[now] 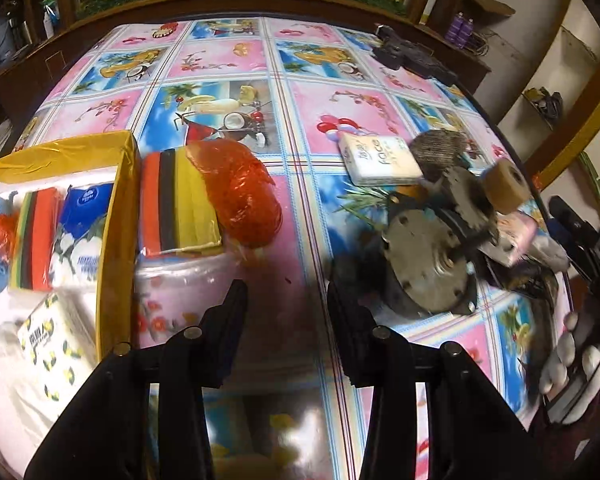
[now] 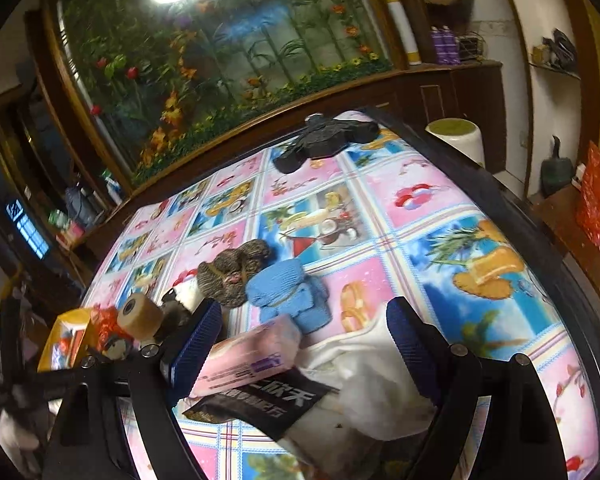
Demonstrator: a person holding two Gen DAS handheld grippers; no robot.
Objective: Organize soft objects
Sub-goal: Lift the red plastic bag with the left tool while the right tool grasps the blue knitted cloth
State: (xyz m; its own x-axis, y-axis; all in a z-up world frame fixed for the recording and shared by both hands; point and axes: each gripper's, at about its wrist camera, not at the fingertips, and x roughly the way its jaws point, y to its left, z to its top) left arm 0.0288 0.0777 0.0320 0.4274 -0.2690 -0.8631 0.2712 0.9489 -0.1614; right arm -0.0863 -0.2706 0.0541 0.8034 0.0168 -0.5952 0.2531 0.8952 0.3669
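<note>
left gripper (image 1: 286,312) spread, empty | right gripper (image 2: 304,334) spread over pink pack (image 2: 252,354) | pack judged light, squashy; to be pinched across narrow sides

You are looking at a yellow box (image 1: 118,216) sitting open at the table's left, holding a striped sponge pack (image 1: 36,236) standing on edge, a blue-and-white tissue pack (image 1: 82,236) beside it, and a lemon-print pack (image 1: 56,344) nearer you. Just right of the box, a second striped sponge pack (image 1: 180,204) is lying against an orange mesh bundle (image 1: 240,196). Well right of the box, a white "face" tissue pack (image 1: 380,160) is lying flat.
</note>
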